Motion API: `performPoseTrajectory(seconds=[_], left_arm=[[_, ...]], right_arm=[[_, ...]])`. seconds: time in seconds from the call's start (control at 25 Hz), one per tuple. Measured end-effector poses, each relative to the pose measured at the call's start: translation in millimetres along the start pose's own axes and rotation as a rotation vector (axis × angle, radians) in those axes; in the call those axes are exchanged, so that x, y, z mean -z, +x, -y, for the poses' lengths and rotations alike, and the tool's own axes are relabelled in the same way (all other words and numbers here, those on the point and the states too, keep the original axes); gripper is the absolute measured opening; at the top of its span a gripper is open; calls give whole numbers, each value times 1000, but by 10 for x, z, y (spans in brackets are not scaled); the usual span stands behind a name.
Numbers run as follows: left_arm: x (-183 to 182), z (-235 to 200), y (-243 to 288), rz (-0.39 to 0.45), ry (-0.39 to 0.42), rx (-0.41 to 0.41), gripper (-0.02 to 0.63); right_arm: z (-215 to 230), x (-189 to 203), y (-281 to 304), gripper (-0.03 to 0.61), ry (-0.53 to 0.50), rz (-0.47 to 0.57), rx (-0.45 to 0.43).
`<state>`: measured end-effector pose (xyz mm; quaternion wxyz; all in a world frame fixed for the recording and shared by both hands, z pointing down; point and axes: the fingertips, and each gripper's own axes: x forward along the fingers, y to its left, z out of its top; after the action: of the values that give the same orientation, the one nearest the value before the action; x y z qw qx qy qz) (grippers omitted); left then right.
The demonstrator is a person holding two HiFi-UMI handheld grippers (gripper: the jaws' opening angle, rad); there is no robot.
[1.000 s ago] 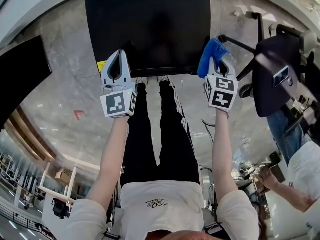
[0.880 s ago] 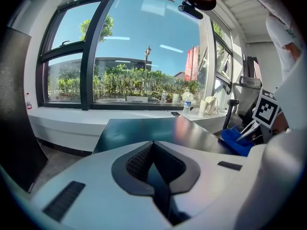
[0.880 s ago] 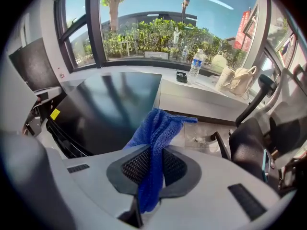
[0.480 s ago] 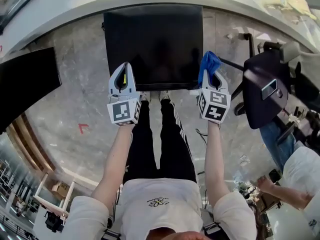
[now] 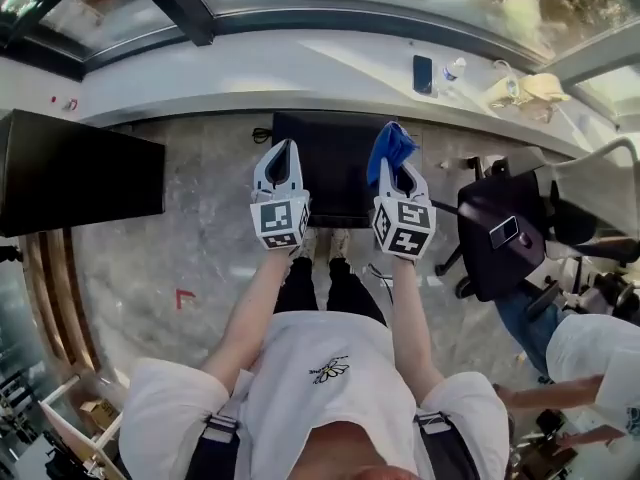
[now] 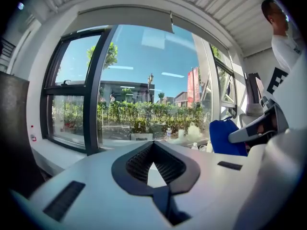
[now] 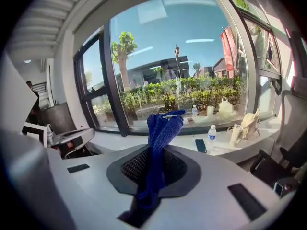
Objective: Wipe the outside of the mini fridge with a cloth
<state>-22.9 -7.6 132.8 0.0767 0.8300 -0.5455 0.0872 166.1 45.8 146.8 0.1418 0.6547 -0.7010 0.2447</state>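
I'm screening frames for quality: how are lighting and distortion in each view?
Head view: fisheye bends the bright ledge; the mini fridge reads dark, detail-poor. Left gripper view: bright daylight windows, black vignetted corners. Right gripper view: cloth sharp.

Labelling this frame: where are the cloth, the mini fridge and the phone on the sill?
cloth (image 7: 159, 143): right gripper view, its bunched middle.
mini fridge (image 5: 340, 168): head view, its dark face.
phone (image 5: 423, 74): head view, its centre.

Hard daylight floods through the windows (image 7: 177, 80) at twelve o'clock — sky and sill near glare. Fisheye bending bows every edge, with the corners black (gripper views especially). Close to the lens the left gripper (image 6: 153, 145) blurs; the cloth (image 7: 156, 143) is crisp.
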Motion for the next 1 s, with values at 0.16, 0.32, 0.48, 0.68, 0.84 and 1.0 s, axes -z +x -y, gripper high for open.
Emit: performPoseTrajectory(seconds=[0.16,0.32,0.48,0.68,0.84,1.0], left_arm=[[-587,16,-223,71,9,15,5],[-903,89,-334,117,16,37,5],[-1115,183,-390,160,47,61,5],[-1216,161,-469,185,61,59,5],[-1258,124,-515,196,59,50,5],[-1281,109,-553,206,60,52,5]], right_arm=[[-294,-405,-330,60,-27,82,-36],[-421,-636,-501,60,-75,122,-56],[-491,-829,-635,60,-104,176,-62],[-555,-893,-770,60,-136,206,-62],[-598,-886,-818,60,-150,209,-67],[-684,-885,-839,60,-168,209,-77]])
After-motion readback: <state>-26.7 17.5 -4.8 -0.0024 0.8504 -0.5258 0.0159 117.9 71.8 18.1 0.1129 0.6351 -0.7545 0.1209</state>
